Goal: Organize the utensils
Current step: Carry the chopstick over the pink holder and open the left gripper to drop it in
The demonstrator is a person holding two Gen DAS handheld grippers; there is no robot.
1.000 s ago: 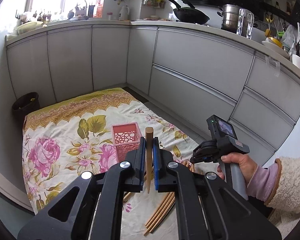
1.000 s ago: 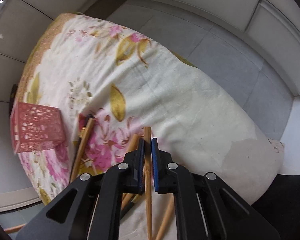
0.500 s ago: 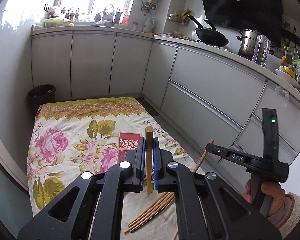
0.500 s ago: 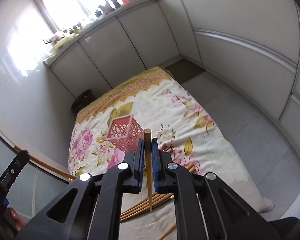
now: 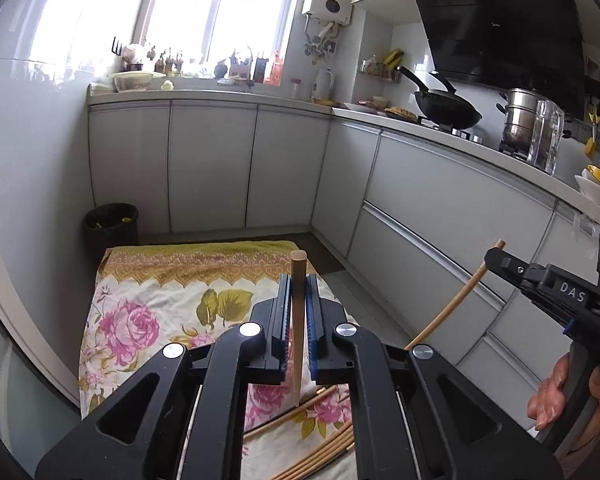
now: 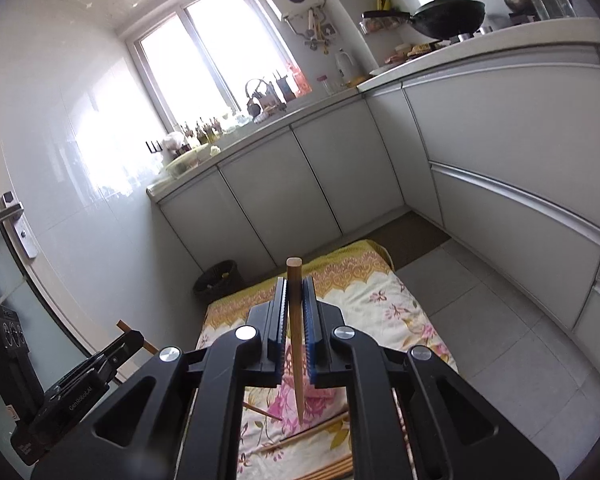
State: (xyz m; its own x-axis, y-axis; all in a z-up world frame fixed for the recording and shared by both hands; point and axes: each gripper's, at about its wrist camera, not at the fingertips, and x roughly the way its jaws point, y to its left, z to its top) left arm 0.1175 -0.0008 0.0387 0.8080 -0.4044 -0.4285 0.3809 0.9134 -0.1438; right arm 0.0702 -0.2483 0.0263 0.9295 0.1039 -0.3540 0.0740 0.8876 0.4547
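Note:
My left gripper point(image 5: 298, 292) is shut on a wooden chopstick point(image 5: 298, 320) that stands upright between its blue pads, thick end up. My right gripper point(image 6: 295, 296) is shut on another wooden chopstick point(image 6: 295, 332), also upright. Both are held high above the flowered cloth point(image 5: 140, 320) on the floor. The right gripper point(image 5: 496, 258) shows at the right of the left wrist view with its chopstick point(image 5: 452, 304) slanting down. The left gripper point(image 6: 134, 338) shows at the lower left of the right wrist view. Several loose chopsticks point(image 5: 320, 456) lie on the cloth below. The pink basket is hidden.
Grey kitchen cabinets point(image 5: 440, 208) run along the back and right. A black waste bin point(image 5: 112, 224) stands in the corner behind the cloth. A wok point(image 5: 448, 110) and a steel pot point(image 5: 520, 120) sit on the counter. Grey floor tiles point(image 6: 520, 340) lie right of the cloth.
Both grippers have risen and tilted up, each still holding its chopstick. The pink basket has dropped out of view behind the gripper bodies.

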